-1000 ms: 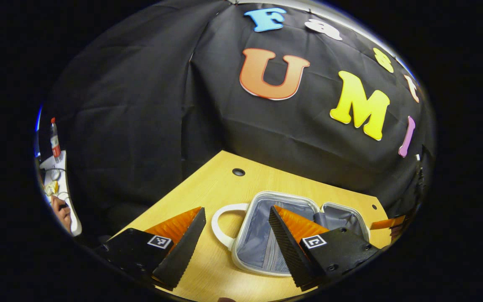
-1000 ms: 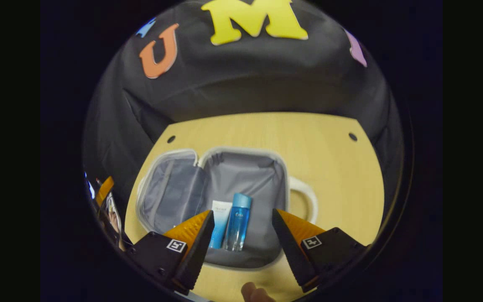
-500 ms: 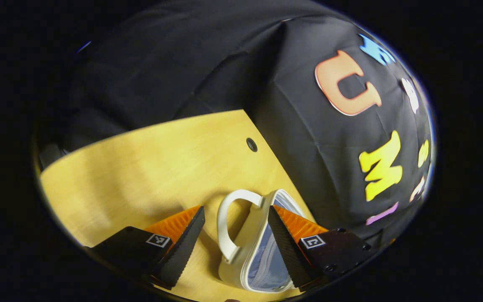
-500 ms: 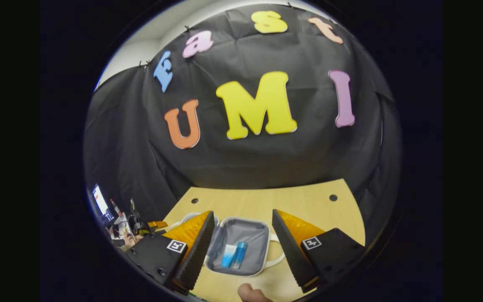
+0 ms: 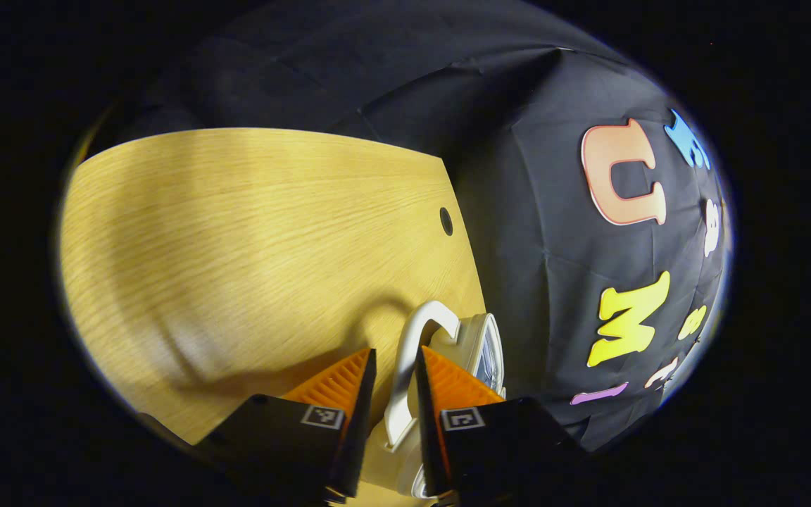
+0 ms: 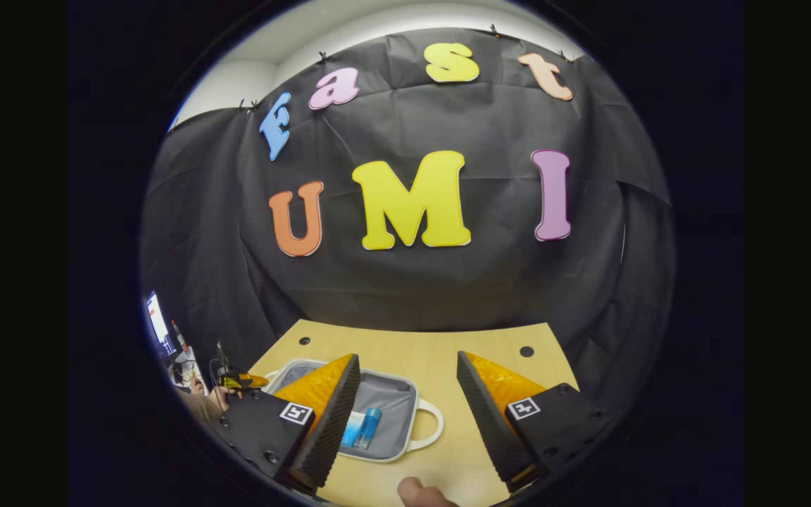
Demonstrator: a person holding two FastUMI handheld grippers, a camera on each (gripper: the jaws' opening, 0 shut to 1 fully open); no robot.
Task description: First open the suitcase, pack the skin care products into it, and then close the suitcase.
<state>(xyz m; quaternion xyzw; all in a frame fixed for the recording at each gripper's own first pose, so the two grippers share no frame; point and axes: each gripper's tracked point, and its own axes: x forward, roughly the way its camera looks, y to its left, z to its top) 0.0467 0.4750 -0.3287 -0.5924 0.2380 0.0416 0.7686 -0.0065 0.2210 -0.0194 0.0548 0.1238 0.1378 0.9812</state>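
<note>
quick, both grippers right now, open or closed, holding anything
Left gripper: jaws closed on the suitcase handle.
Right gripper: jaws open, holding nothing, above the table.

Suitcase (image 6: 395, 451): small, white-rimmed, grey-lined, lying open on the desk (image 6: 441, 352), white handle (image 5: 409, 352) on one side. Inside lie two products side by side: a blue bottle (image 6: 370, 427) and a paler tube (image 6: 353, 428).

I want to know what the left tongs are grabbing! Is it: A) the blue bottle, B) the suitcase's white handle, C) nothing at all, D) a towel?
B: in the left gripper view the left tongs have closed in on both sides of the suitcase's white handle.
</note>
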